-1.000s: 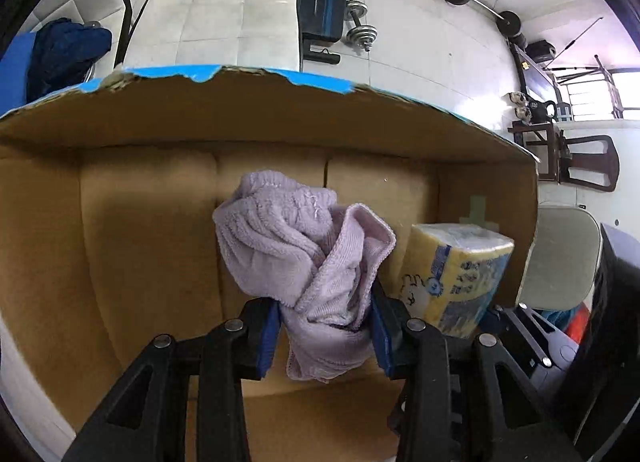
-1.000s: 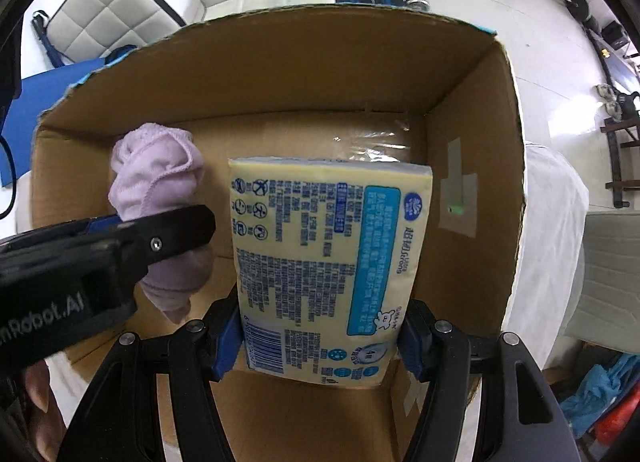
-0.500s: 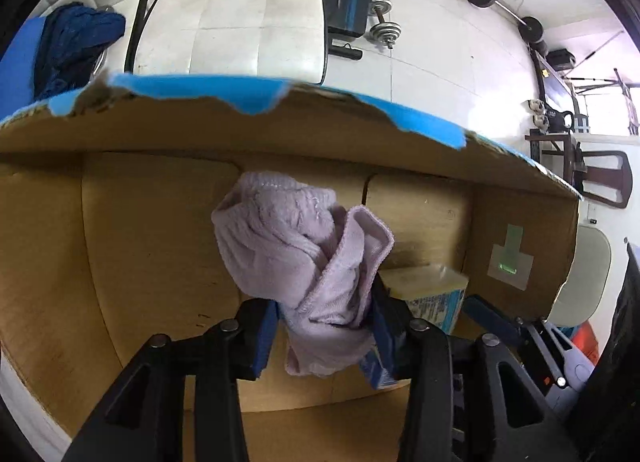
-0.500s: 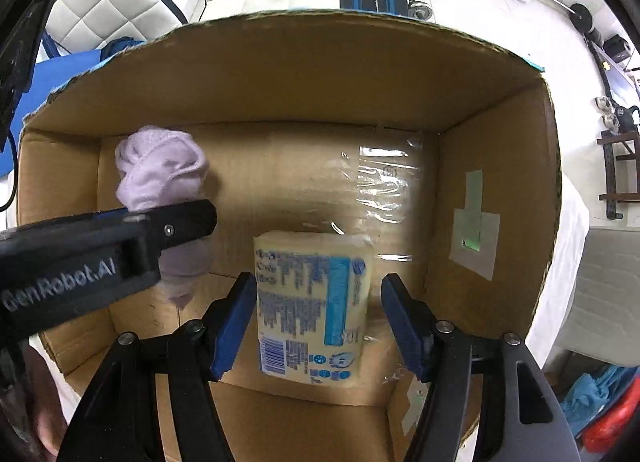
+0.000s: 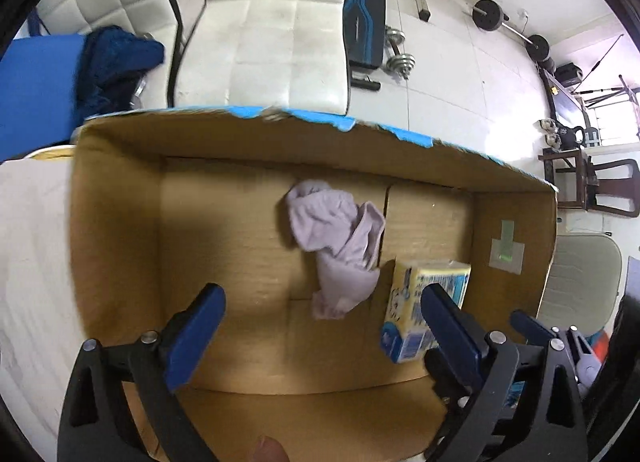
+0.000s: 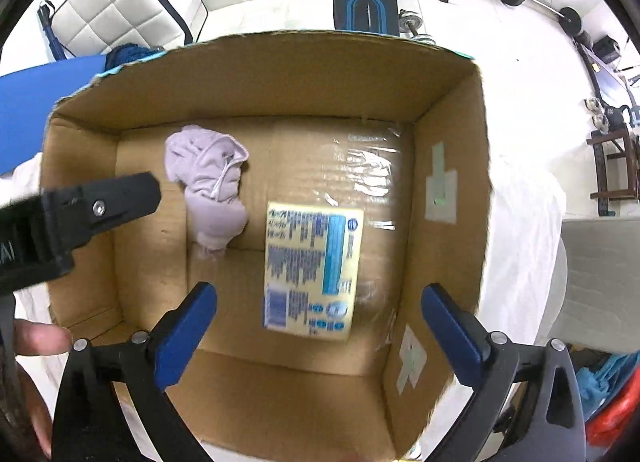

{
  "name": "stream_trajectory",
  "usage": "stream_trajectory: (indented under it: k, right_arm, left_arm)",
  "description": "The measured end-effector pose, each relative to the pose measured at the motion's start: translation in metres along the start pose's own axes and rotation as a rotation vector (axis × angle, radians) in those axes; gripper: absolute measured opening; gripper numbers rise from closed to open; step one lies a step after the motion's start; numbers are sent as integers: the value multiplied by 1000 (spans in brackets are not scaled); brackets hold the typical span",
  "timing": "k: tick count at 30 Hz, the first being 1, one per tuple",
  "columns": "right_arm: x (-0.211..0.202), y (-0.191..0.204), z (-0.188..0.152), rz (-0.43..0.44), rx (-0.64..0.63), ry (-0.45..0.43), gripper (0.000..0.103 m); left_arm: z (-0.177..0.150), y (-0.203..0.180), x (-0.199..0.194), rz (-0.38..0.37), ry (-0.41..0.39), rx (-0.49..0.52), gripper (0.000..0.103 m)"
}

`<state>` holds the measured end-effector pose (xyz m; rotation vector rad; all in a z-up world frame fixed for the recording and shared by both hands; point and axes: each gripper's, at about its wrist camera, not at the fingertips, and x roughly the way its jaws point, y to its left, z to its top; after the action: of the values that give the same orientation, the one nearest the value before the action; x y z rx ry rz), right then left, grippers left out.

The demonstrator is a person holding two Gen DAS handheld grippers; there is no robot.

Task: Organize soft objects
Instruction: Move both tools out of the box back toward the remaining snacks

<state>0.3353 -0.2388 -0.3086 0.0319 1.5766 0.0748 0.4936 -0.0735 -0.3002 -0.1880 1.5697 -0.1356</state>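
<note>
The open cardboard box (image 6: 448, 150) holds the yellow tissue pack (image 6: 312, 274) flat on its floor with the crumpled lilac cloth (image 6: 212, 186) just beside it, while the left gripper (image 5: 324, 322) and right gripper (image 6: 320, 318) hover above, jaws spread wide, grasping nothing.

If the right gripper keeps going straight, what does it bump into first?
Probably the tissue pack lying on the box floor: it sits between the open right gripper fingers' line, though depth is hard to judge.
</note>
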Motion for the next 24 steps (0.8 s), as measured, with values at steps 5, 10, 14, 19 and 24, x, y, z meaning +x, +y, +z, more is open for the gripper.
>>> stream_trajectory:
  k: [5, 10, 14, 19, 24]
  right_arm:
    - [-27, 0, -27, 27, 22, -20, 103]
    - [-56, 0, -68, 52, -15, -65, 103]
    - [-79, 4, -107, 66, -52, -100, 103]
    - [-97, -21, -157, 56, -47, -95, 103]
    - [-92, -65, -200, 35, 8, -53, 103]
  left_arm:
    - [-40, -2, -23, 39, -70, 20, 100]
    - [-80, -7, -55, 89, -148, 63, 100]
    - [-121, -11, -94, 138, -240, 86, 100]
    - [-172, -9, -126, 133, -272, 81, 100]
    - [-226, 4, -124, 160, -254, 36, 100]
